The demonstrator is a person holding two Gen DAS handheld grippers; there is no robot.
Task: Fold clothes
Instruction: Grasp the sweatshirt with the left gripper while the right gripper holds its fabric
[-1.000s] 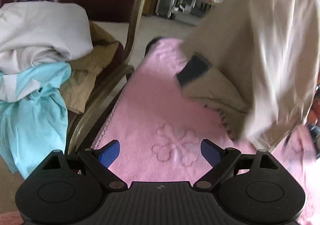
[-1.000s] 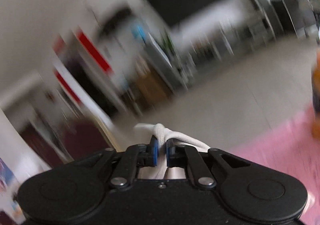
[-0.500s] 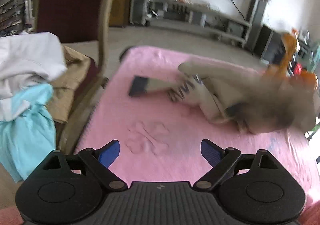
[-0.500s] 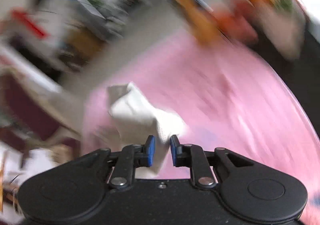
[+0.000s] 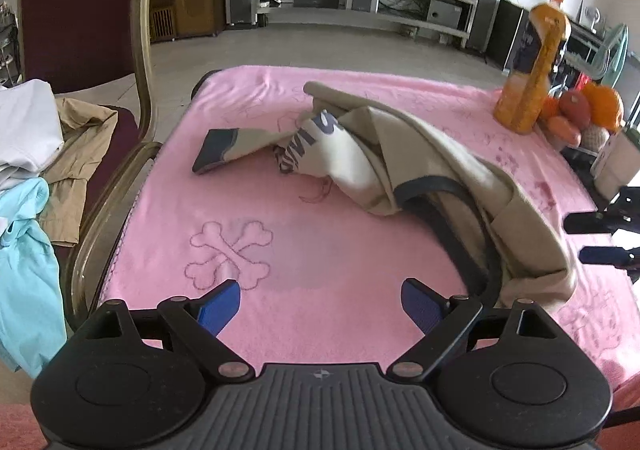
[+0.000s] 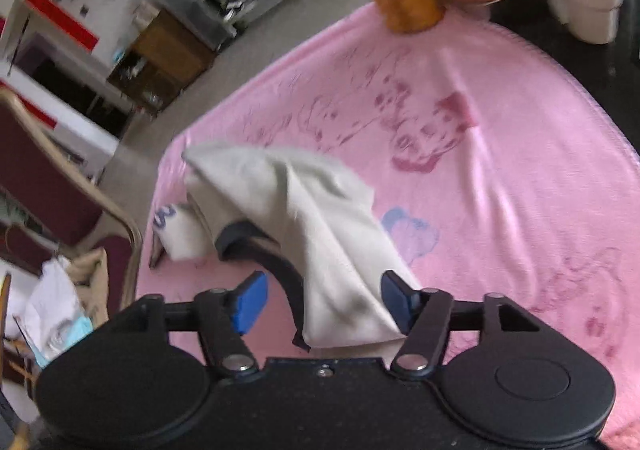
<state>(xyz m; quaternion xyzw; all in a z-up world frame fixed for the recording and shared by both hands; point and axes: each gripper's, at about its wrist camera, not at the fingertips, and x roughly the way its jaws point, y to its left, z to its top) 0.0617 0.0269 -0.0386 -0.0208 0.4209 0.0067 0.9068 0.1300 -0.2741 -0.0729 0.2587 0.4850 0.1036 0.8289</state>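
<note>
The beige shirt (image 5: 424, 170) lies crumpled on the pink blanket (image 5: 248, 210) that covers the worktop, toward its right half as I see it from the left wrist view. One sleeve with a dark cuff stretches out flat to the left, the dark-trimmed neckline gapes toward me, and some blue lettering shows on a paler fold in the middle.

My left gripper (image 5: 320, 302) hovers over bare blanket near the front edge, its jaws wide apart with nothing between them. My right gripper (image 6: 320, 302) has its jaws opening; the near corner of the shirt (image 6: 316, 234) lies between the blue pads, close against the right-hand one, and I see neither pressing on it.

Off the left edge of the worktop stands a chair (image 5: 140, 50) heaped with more clothes (image 5: 28, 170), white, tan and light blue. At the far right corner stand an orange juice bottle (image 5: 536, 62) and some fruit (image 5: 592, 110).
</note>
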